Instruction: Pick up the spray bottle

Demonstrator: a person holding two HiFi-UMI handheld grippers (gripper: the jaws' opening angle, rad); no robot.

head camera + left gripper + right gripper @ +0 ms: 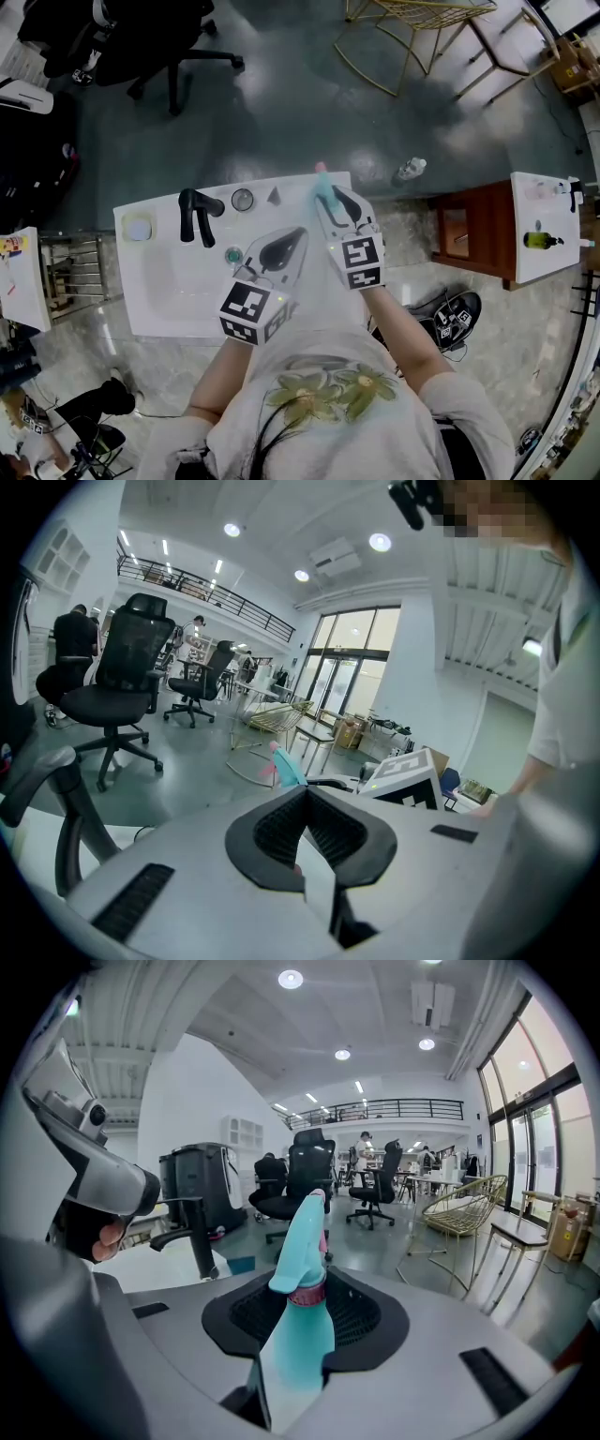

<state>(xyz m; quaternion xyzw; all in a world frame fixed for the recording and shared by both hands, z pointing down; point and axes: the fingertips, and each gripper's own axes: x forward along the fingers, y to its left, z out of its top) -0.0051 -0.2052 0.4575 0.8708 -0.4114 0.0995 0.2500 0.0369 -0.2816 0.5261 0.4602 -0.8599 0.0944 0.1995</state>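
Now R hand-held gripper (306, 1305) clamps teal spray bottle (302, 1241).

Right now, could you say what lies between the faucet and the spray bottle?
Head view: between faucet and spray bottle, a round metal disc and dark cone.

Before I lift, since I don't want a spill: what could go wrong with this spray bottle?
1. The spray bottle stands near the white counter's far edge; a nudge could send it to the floor.
2. The right claw seems to hold only its smooth body below the pink collar, so it might slip or tilt.
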